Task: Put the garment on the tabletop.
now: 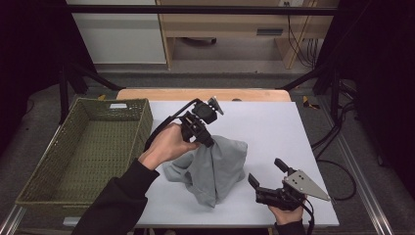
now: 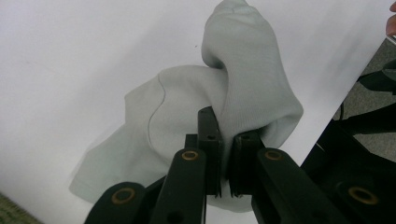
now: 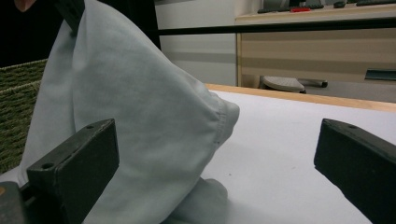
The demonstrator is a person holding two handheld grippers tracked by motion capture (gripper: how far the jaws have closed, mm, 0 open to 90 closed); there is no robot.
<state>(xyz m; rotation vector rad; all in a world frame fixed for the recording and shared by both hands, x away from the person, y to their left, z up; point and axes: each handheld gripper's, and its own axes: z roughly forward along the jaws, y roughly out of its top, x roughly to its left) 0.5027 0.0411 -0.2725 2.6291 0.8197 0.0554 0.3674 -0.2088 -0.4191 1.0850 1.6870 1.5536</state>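
Garment (image 1: 215,164), grey cloth, hangs bunched over the white table (image 1: 274,127), lower folds resting on it, pinched at its peak by the left gripper (image 1: 208,139), jaws closed on 1 fold. Right gripper (image 1: 266,178) waits near the front edge, jaws wide, empty. Judged step: lift underway, possibly toward the green basket (image 1: 49,166); next move likely needs carrying leftward

Behind the table (image 1: 303,147) stands a light wooden desk (image 1: 220,22), and next to it is a pale grey wall panel (image 1: 117,39). The floor (image 1: 205,81) is grey, with black cables (image 1: 303,46) hanging by the desk. Black curtains (image 1: 29,49) close both sides.
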